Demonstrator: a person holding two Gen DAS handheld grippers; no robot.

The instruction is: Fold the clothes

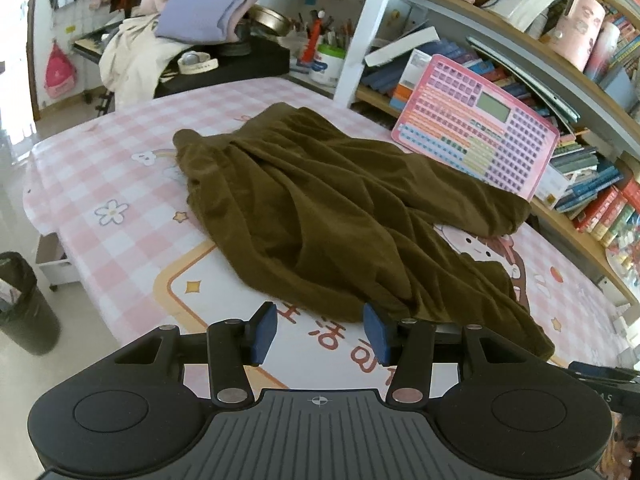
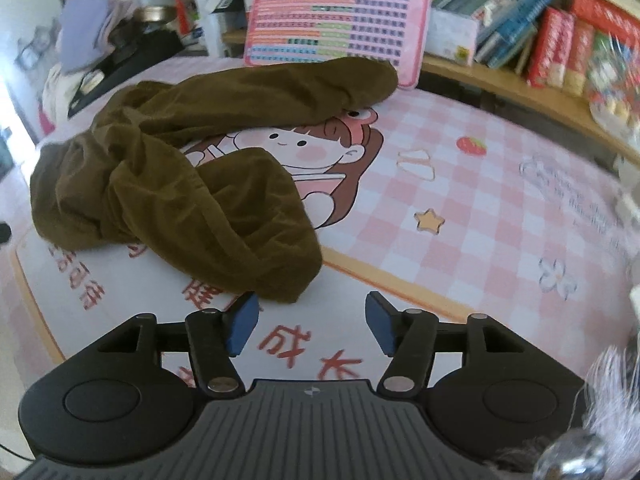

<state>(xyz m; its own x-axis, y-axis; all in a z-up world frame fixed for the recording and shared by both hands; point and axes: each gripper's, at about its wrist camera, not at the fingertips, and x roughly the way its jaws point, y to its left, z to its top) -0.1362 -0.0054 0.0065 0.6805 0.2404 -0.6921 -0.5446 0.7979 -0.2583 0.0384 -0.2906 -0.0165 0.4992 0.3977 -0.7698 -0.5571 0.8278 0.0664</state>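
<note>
An olive-brown garment [image 1: 340, 200] lies crumpled on the pink checked table cover [image 1: 120, 184], with two long parts spreading toward me. In the left wrist view, my left gripper [image 1: 320, 331] hovers at the garment's near edge. Its jaws stand apart and only the printed cover shows between them; the right blue pad [image 1: 376, 332] sits right by the cloth's hem. In the right wrist view, the garment [image 2: 200, 200] lies ahead and to the left. My right gripper [image 2: 311, 322] is open over bare cover, its left pad [image 2: 242, 322] just short of the hem.
A pink toy keyboard board [image 1: 476, 136] leans on the bookshelf [image 1: 560, 216] behind the garment. Folded purple cloth and a cream heap [image 1: 200, 4] sit on a dark stand at the back left. A black bin [image 1: 24, 304] stands on the floor left of the table.
</note>
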